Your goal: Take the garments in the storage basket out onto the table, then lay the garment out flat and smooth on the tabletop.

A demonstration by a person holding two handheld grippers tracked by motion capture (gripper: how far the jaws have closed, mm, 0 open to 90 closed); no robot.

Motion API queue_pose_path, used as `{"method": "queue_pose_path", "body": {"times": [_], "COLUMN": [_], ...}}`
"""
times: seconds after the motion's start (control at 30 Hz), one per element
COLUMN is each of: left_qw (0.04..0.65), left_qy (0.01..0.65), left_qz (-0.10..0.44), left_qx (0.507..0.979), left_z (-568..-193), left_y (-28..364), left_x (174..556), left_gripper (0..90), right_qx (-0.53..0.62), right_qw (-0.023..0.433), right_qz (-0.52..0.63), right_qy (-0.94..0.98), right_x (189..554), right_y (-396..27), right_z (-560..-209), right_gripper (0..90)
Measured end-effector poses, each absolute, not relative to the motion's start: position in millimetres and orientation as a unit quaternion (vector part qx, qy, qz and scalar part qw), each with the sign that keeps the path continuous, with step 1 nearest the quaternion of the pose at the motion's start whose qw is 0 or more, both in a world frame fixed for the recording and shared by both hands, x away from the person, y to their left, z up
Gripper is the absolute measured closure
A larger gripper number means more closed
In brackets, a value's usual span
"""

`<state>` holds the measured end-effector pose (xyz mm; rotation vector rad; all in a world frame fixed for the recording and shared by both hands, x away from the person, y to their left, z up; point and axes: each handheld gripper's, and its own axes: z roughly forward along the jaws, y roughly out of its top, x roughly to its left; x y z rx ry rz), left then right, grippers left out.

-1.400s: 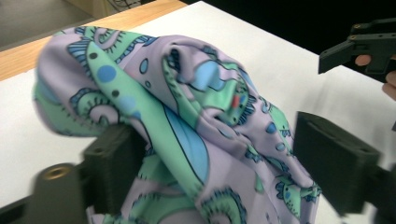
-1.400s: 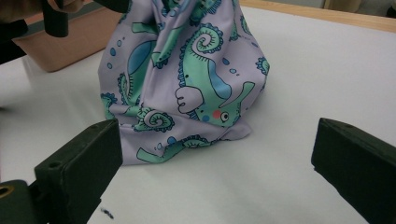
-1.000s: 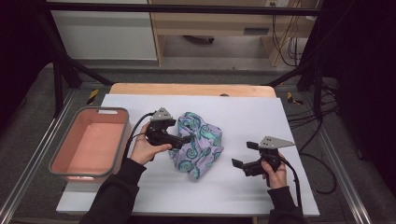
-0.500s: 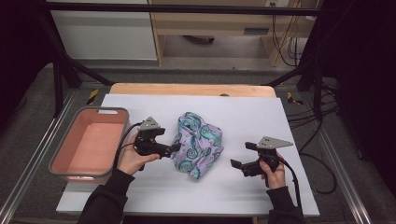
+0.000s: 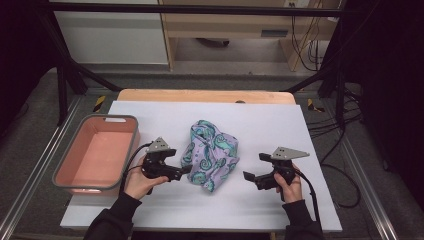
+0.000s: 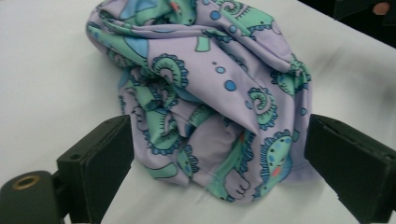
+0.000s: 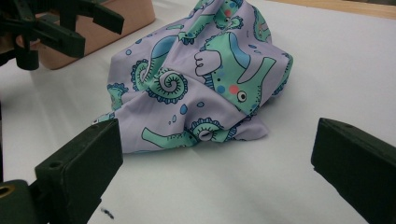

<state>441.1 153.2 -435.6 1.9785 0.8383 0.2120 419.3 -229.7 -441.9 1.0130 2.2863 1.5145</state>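
Note:
A crumpled lilac cloth (image 5: pixel 210 155) printed with green dinosaurs and swirls lies in a heap on the white table top. My left gripper (image 5: pixel 184 170) sits low at the cloth's left edge, pointing right. In the left gripper view the cloth's near fold (image 6: pixel 210 93) lies between the wide jaws of the left gripper (image 6: pixel 215 158). The jaws have just been closing a little, and the pads do not press the fabric. My right gripper (image 5: pixel 254 167) rests open a short way right of the heap. Its own view looks across bare table at the cloth (image 7: pixel 201 88).
A pink tub with a grey rim (image 5: pixel 107 118) stands at the table's left edge, its corner (image 7: pixel 126 14) behind my left gripper (image 7: pixel 70 28) in the right gripper view. A wooden board (image 5: pixel 200 95) borders the far edge. Black frame posts and cables flank the table.
My left gripper has drawn back from over the cloth to its left edge, moving left, nearer and lower. The right gripper and the cloth have stayed put.

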Motion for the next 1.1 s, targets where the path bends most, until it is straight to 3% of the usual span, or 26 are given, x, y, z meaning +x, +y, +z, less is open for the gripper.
{"method": "queue_pose_path", "body": {"times": [0.3,1.1], "left_qw": [0.458,0.45], "left_qy": [0.331,0.324], "left_qz": [0.077,0.056], "left_qx": [0.821,0.83], "left_z": [-445,-467], "left_y": [139,126], "left_x": [440,440], "left_gripper": [15.2,57.8], "right_qx": [0.351,0.36], "right_qw": [0.105,0.109], "right_qz": [0.516,0.48], "right_qy": [0.774,0.792], "right_x": [420,424], "right_y": [-220,-179], "right_z": [-444,-457], "right_gripper": [3.5,7.4]}}
